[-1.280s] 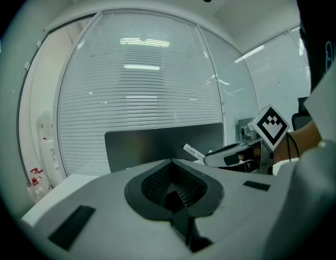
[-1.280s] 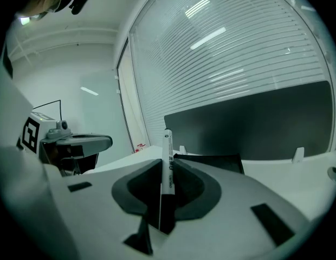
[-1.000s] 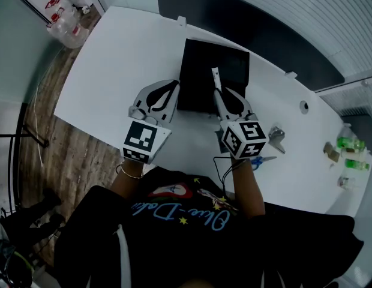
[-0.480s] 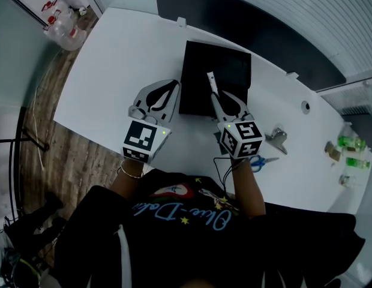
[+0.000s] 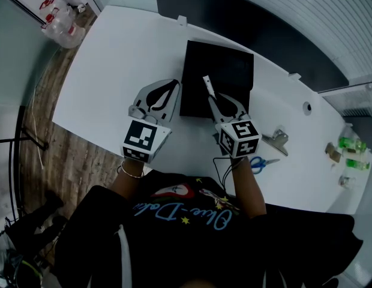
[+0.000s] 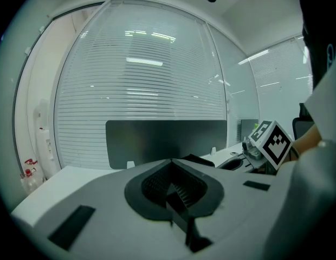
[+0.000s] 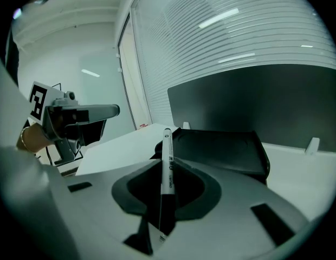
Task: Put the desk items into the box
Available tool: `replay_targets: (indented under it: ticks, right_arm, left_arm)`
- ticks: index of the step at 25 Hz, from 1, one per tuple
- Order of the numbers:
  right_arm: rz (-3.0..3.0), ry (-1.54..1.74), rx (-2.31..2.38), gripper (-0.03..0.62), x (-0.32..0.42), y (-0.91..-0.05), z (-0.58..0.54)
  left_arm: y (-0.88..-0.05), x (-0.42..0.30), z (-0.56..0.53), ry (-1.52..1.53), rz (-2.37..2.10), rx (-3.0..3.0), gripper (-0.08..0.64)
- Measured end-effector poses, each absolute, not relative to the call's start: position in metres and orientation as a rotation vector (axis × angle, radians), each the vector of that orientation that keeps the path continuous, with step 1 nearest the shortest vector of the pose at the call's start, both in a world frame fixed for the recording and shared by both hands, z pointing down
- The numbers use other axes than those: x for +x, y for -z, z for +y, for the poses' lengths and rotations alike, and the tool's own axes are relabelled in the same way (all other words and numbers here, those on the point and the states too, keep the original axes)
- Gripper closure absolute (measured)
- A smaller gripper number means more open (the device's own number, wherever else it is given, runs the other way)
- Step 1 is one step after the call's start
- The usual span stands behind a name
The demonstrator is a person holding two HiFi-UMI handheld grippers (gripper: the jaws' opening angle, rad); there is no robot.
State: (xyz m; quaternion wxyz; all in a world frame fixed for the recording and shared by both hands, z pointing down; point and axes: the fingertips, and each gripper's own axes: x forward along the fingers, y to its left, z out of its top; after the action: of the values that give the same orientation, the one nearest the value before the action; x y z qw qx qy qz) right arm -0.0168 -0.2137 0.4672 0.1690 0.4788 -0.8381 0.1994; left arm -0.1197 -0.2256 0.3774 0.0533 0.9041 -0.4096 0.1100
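We have the slim white marker pen with a black lower barrel (image 7: 167, 145) clamped between the jaws of the right tool (image 5: 217, 101), its free end reaching out over the near part of the shallow black rectangular box (image 5: 228, 71) on the white worktop (image 5: 120, 47); the left tool (image 5: 173, 86) has its jaws together on nothing, near the box's left side. We judge the pen light, stiff and smooth, so apt to pivot in a grip near one end; taking it nearer mid-barrel would steady it.
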Motion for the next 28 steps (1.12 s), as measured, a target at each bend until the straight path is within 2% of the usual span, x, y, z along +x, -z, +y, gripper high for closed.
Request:
replay_targets:
  ticks: [28]
  right_arm:
    - [-2.241,-0.434,1.100,0.518,-0.036,-0.505,-0.216]
  left_arm:
    - [-0.401,-0.126,-0.239,-0.370,-1.234,2.693,0.552]
